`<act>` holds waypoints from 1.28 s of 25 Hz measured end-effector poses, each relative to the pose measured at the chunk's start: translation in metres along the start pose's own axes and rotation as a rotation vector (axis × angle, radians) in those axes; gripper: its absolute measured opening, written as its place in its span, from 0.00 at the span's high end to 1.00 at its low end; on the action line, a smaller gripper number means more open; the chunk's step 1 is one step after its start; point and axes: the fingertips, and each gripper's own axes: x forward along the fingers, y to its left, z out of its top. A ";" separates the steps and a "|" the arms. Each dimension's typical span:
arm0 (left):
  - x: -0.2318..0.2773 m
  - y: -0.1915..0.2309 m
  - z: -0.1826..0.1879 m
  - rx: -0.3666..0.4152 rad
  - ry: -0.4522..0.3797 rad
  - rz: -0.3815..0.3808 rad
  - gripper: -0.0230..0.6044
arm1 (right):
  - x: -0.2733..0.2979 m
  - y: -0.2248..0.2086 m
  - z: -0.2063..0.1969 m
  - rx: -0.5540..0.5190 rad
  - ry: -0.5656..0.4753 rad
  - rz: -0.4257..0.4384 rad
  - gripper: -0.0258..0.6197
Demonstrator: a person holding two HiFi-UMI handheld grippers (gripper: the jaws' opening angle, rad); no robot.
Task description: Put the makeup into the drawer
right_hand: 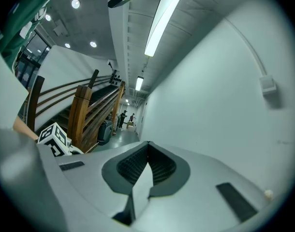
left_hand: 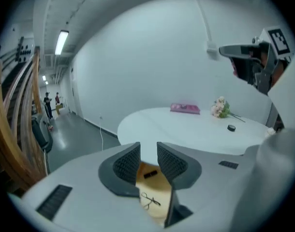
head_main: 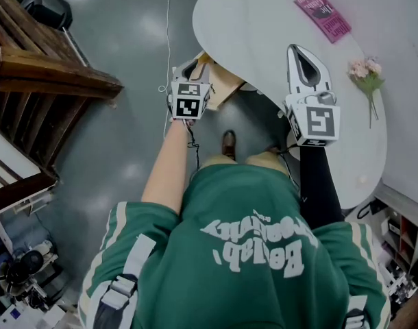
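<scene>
The left gripper (left_hand: 148,149) is holding its jaws parted, with nothing pressed between the ribbed pads. Through the gap and just below it, the open wooden drawer (left_hand: 161,190) is showing. A small black makeup piece (left_hand: 150,174) is lying on the drawer floor right beneath the jaw tips. A thin looped wire tool (left_hand: 151,200) is lying nearer than it, low in the gap. Beyond the jaws the white round table (left_hand: 186,129) is spreading out. Far across it and right of the jaw line, a pink book (left_hand: 184,108) is lying flat and a small bunch of flowers (left_hand: 220,108) is resting beside it.

The right gripper (right_hand: 147,146) is keeping its jaws clenched, tips meeting, with nothing caught between them. Left of its jaws and farther off, a wooden staircase (right_hand: 92,110) is rising. Straight ahead and to the right, a bare white wall (right_hand: 220,91) is filling the view.
</scene>
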 end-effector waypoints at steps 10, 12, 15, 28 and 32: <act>-0.084 -0.022 0.178 0.183 -0.386 -0.014 0.66 | -0.005 -0.018 0.025 0.018 -0.090 -0.057 0.95; -0.105 -0.031 0.205 0.183 -0.473 -0.027 0.66 | -0.006 -0.020 0.032 0.016 -0.106 -0.067 0.95; -0.110 -0.042 0.216 0.194 -0.501 -0.045 0.66 | -0.009 -0.024 0.035 0.017 -0.115 -0.081 0.95; -0.091 -0.137 0.242 0.211 -0.542 -0.177 0.66 | -0.071 -0.095 0.026 0.032 -0.087 -0.212 0.95; -0.077 -0.193 0.251 0.234 -0.544 -0.256 0.66 | -0.106 -0.132 0.020 0.047 -0.066 -0.273 0.95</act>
